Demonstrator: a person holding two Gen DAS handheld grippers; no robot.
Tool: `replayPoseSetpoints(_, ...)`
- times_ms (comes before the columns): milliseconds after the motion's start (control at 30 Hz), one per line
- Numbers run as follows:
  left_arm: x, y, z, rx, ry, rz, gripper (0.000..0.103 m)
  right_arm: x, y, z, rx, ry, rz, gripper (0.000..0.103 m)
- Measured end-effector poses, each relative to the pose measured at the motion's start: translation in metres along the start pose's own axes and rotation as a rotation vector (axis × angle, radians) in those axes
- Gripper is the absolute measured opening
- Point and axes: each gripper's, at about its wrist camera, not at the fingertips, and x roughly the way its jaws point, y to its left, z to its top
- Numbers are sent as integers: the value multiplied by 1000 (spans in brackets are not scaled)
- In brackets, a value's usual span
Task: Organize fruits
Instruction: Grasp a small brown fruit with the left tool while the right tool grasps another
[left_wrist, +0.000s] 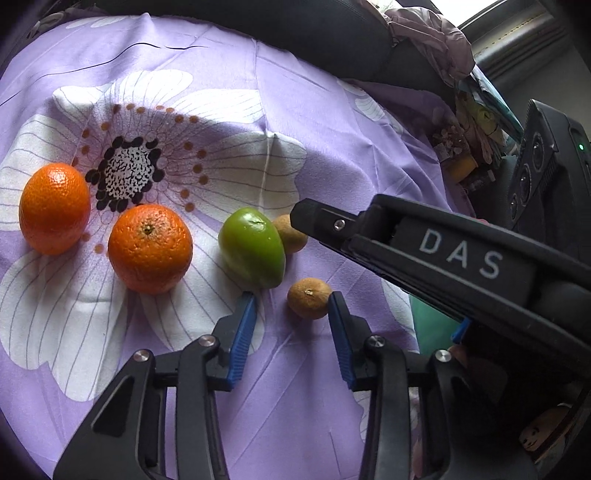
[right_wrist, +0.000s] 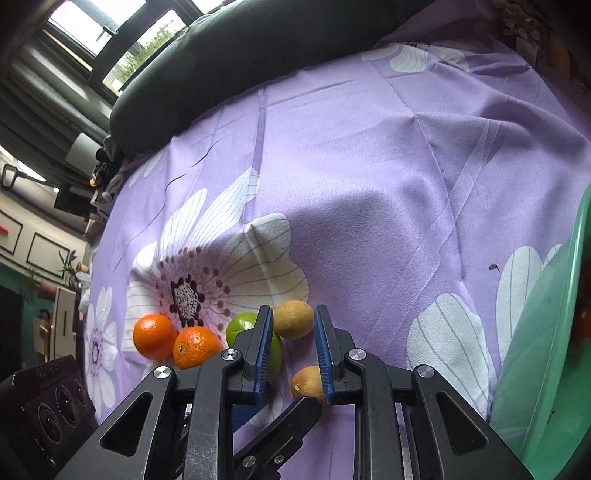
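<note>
Two oranges (left_wrist: 54, 208) (left_wrist: 150, 248), a green fruit (left_wrist: 252, 246) and two small brown fruits (left_wrist: 309, 298) (left_wrist: 291, 233) lie on a purple flowered cloth (left_wrist: 207, 74). My left gripper (left_wrist: 291, 301) is open; the near brown fruit sits just inside its right finger. My right gripper (right_wrist: 293, 315) is open above the fruits, with the far brown fruit (right_wrist: 294, 319) seen between its fingers. In the right wrist view the oranges (right_wrist: 154, 336) (right_wrist: 197, 347), green fruit (right_wrist: 243, 326) and near brown fruit (right_wrist: 307, 381) show low down. The right gripper's body (left_wrist: 424, 243) crosses the left wrist view.
A green plastic container (right_wrist: 546, 350) stands at the right edge of the cloth. A dark cushion (right_wrist: 229, 62) runs along the far side. Clutter (left_wrist: 465, 147) sits beyond the cloth's right end.
</note>
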Motion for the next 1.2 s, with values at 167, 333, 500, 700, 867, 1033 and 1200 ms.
replayPoseSetpoints(167, 4, 1, 0, -32, 12, -69, 25, 6, -3, 3, -11, 14, 34, 24)
replayPoseSetpoints(333, 3, 1, 0, -41, 9, -83, 23, 14, -7, 5, -7, 29, 30, 24)
replayPoseSetpoints(500, -2, 2, -1, -35, 5, -52, 22, 20, -5, 3, 1, 46, 43, 30)
replayPoseSetpoints(700, -22, 4, -4, 26, -29, 85, 20, 18, -1, -1, -23, 31, 19, 27)
replayPoseSetpoints(867, -34, 4, -4, 113, -87, 187, 14, 6, 6, -6, -58, 18, -106, 27)
replayPoseSetpoints(1033, -23, 11, -3, 83, -42, 156, 15, -1, 2, -11, -52, 25, -124, 27)
replayPoseSetpoints(1200, -24, 6, -3, 97, -34, 157, 18, -12, 1, -24, -53, 38, -138, 27)
